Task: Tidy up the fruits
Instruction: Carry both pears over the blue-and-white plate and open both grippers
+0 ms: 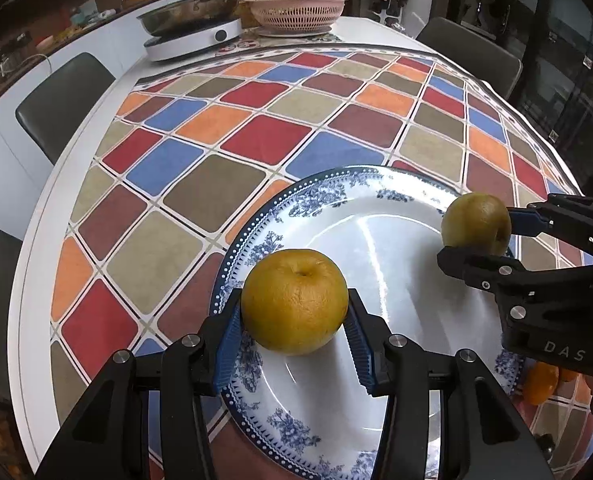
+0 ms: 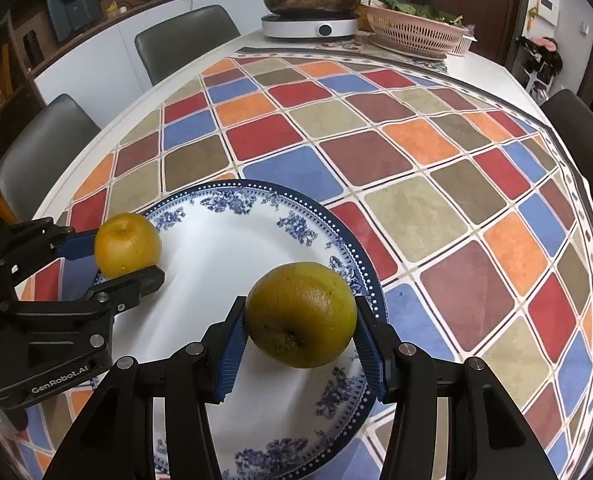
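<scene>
Each gripper is clenched on a fruit over the plate (image 1: 336, 184): left gripper (image 1: 294, 322) on the yellow fruit (image 1: 294, 300), right gripper (image 2: 300, 330) on the greenish fruit (image 2: 300, 314). Both sit near the worktop's near edge. Letting go from any height could send the round fruits rolling off the glossy plate or into each other.

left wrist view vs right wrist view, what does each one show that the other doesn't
Only the left wrist view shows small orange fruits on the cloth beyond the plate's right edge, under the right gripper.

Only the right wrist view shows the dark appliance on the back counter.

Both show the blue-patterned plate, the left gripper shut on the yellow fruit, the right gripper shut on the greenish fruit, plus the pink basket and the pan on its cooker.
</scene>
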The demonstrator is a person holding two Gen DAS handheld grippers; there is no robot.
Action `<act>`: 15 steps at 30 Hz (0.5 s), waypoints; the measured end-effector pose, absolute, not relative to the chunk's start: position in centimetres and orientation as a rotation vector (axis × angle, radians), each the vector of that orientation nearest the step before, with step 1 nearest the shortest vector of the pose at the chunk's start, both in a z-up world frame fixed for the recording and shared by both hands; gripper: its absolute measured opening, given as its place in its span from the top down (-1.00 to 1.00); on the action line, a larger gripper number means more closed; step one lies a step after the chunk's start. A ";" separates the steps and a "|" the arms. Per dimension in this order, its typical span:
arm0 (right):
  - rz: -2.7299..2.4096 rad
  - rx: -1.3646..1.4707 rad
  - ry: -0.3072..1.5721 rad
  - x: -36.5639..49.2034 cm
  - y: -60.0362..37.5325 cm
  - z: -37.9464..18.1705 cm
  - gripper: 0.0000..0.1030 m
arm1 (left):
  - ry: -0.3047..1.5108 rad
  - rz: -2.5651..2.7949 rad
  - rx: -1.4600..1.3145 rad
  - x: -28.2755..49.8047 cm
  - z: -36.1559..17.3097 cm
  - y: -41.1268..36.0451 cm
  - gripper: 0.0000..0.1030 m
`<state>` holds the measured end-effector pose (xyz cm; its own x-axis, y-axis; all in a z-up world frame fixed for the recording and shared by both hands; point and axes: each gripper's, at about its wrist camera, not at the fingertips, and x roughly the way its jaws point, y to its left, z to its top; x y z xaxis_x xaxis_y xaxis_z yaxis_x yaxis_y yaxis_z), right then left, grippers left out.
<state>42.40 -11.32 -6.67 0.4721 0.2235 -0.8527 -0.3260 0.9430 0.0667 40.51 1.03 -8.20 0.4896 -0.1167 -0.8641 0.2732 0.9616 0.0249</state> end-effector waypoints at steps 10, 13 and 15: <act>0.340 -0.109 1.042 42.6 -11.2 -7.3 0.00 | 1.046 -0.227 0.164 40.8 -8.4 1.0 0.00; 0.330 -0.097 1.042 42.5 -11.3 -7.4 -0.01 | 1.017 -0.220 0.165 40.3 -7.3 1.3 -0.20; 0.325 -0.088 1.038 42.3 -11.5 -7.2 -0.03 | 1.001 -0.214 0.176 39.8 -6.5 1.4 -0.26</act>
<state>42.29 -11.47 -7.21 0.4650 0.2230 -0.8568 -0.3060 0.9486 0.0809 39.83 1.44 -6.50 0.5219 -0.0972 -0.8475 0.2580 0.9650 0.0481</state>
